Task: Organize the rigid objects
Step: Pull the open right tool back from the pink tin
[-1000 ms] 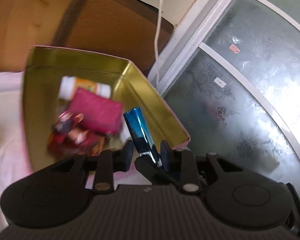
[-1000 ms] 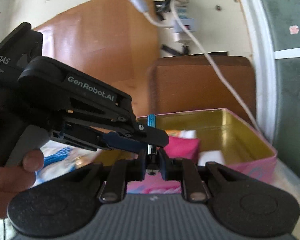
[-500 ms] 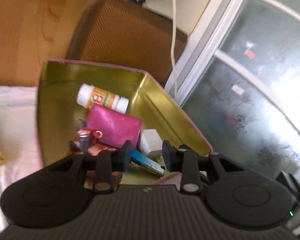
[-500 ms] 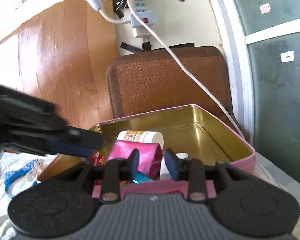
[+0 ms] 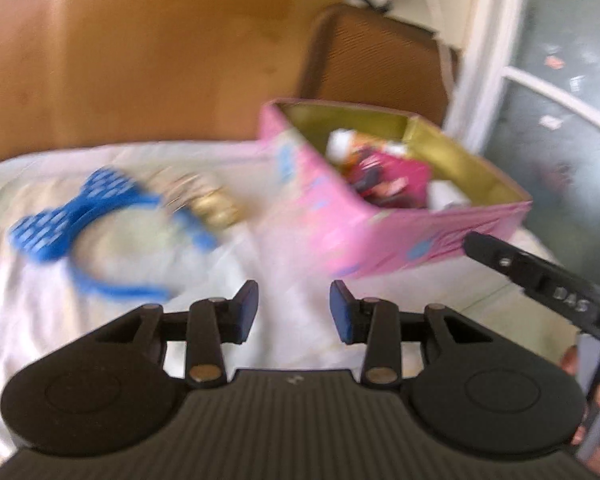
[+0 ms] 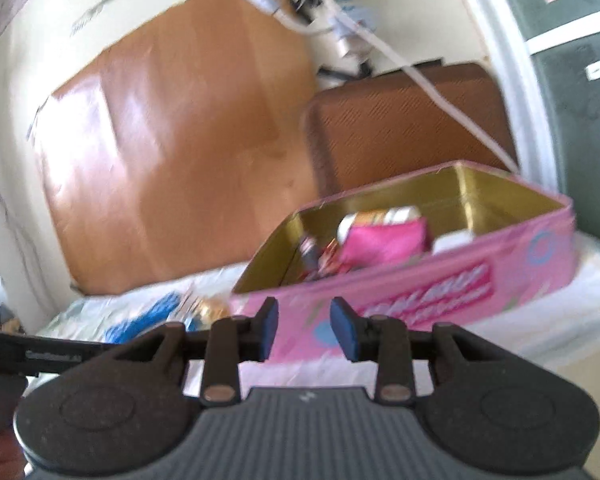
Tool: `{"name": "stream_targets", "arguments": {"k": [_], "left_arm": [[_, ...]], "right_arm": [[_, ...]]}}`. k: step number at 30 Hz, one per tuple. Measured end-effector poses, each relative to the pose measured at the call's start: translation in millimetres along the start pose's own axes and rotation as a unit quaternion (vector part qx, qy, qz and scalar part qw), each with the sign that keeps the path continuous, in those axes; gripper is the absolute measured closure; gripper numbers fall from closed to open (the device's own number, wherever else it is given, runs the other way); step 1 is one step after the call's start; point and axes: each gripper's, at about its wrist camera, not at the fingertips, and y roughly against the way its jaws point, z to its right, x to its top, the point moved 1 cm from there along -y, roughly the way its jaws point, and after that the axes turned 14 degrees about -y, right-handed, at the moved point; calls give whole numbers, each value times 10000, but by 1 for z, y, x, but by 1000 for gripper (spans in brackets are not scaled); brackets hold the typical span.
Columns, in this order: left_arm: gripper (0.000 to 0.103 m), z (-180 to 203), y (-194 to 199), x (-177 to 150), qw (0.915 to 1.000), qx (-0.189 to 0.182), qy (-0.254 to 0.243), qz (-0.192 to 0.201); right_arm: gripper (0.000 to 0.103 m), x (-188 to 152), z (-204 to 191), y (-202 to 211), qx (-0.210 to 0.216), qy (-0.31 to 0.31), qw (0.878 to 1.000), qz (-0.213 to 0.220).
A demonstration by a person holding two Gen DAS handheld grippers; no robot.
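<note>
Left of the pink tin: blue bow headband, probably light, springy; grasp its thin band. Left gripper has just been opening, empty; right gripper narrowly parted, empty.

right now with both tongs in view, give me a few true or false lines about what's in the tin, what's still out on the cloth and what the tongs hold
1. The left tongs hold nothing. True: their jaws have just been opening and the gap is bare.
2. The blue bow headband lies inside the pink tin. False: it lies on the white cloth, beside the tin.
3. A magenta pouch sits in the tin. True.
4. The right tongs grip a blue tube. False: their jaws stand apart with nothing between them.
5. The tin's lid is on. False: the tin is open and its gold inside shows.
</note>
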Motion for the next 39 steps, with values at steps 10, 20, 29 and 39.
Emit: {"name": "stream_targets", "arguments": {"k": [10, 20, 29, 39], "left_arm": [[58, -33, 6, -32, 9967, 800, -42, -144], [58, -47, 3, -47, 9939, 1084, 53, -191], [54, -47, 1, -51, 9934, 1139, -8, -138], [53, -48, 2, -52, 9938, 1109, -22, -66]], "right_arm": [[71, -40, -26, -16, -7, -52, 9976, -685], [68, -47, -33, -21, -106, -31, 9964, -835], [68, -49, -35, -25, -145, 57, 9954, -945], [68, -48, -35, -29, -174, 76, 9949, -993]]}}
